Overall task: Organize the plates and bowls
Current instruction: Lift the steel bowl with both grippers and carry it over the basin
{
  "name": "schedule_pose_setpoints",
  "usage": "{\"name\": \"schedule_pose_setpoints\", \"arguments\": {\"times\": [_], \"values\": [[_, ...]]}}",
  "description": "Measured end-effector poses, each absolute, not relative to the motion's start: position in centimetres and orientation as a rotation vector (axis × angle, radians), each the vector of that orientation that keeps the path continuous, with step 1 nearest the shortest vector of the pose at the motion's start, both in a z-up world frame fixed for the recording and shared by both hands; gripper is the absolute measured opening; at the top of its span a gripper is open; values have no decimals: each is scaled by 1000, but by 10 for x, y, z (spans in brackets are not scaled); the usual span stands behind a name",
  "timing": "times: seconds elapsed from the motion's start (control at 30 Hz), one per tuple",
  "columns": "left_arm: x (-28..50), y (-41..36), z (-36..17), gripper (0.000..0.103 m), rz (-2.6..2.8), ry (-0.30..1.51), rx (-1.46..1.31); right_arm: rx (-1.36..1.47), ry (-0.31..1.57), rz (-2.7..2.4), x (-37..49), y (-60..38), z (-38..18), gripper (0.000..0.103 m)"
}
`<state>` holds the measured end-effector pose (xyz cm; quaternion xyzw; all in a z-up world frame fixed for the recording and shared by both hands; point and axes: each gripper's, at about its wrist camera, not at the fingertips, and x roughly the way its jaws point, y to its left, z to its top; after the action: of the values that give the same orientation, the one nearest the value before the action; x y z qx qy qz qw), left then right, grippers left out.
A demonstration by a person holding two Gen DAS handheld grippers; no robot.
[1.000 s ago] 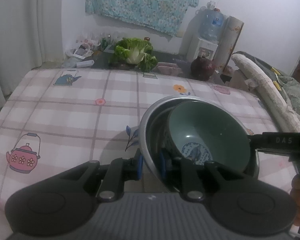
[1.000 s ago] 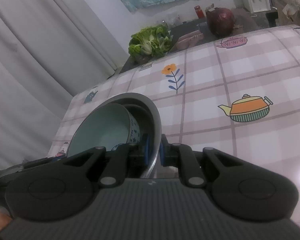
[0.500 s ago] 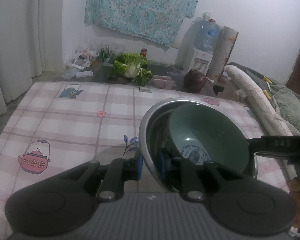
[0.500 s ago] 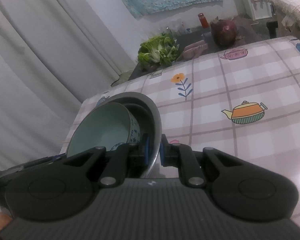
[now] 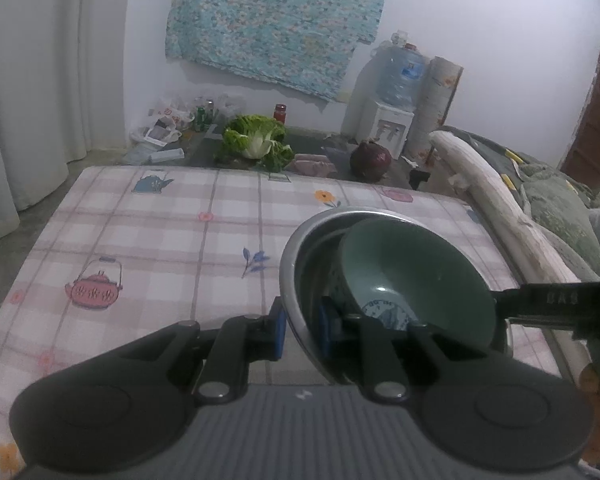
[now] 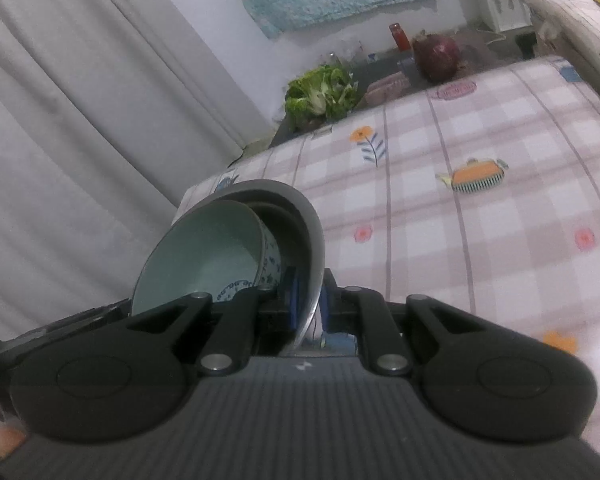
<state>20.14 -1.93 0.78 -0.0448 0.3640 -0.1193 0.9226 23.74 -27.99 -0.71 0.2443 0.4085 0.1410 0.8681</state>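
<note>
The left gripper [image 5: 300, 326] was closed on the rim of a steel bowl [image 5: 296, 264], one blue pad outside the wall and one inside. The right gripper [image 6: 309, 304] was closed on the same steel bowl [image 6: 314, 232] at the opposite side of the rim, also with one pad on each side of the thin wall. So both grippers held this one bowl between them, above the table [image 5: 160, 232].

Inside the steel bowl sat a green bowl [image 5: 412, 272] with a blue pattern at its bottom and on its outside. It was tilted and leaned against the side of the steel bowl where the right gripper held; in the right wrist view the green bowl [image 6: 204, 256] stood at the left of the pads. Whether the two bowls touched the table I could not tell, but the steel bowl seemed lifted, with the checked cloth [image 6: 480, 208] visible under and behind it.

In the left wrist view the right gripper's black body [image 5: 556, 300] came in from the right edge, with fingers [image 5: 592, 376] of a hand below it.

Beyond the far edge of the table lay a cabbage [image 5: 256, 144] and a dark red round thing [image 5: 370, 158].
</note>
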Motion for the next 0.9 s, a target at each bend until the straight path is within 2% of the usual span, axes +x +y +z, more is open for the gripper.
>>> {"name": "schedule_pose_setpoints", "arguments": {"times": [0.47,0.67,0.9], "values": [[136,-26,-27,16,-280,830,-87,543,936,238,149,-285,-35,12],[127,-28,-49,17,-282,889,-91,526,978,213,132,-284,-53,12],[123,-35,-53,17,-292,877,-52,485,965,177,131,-285,-56,13]]}}
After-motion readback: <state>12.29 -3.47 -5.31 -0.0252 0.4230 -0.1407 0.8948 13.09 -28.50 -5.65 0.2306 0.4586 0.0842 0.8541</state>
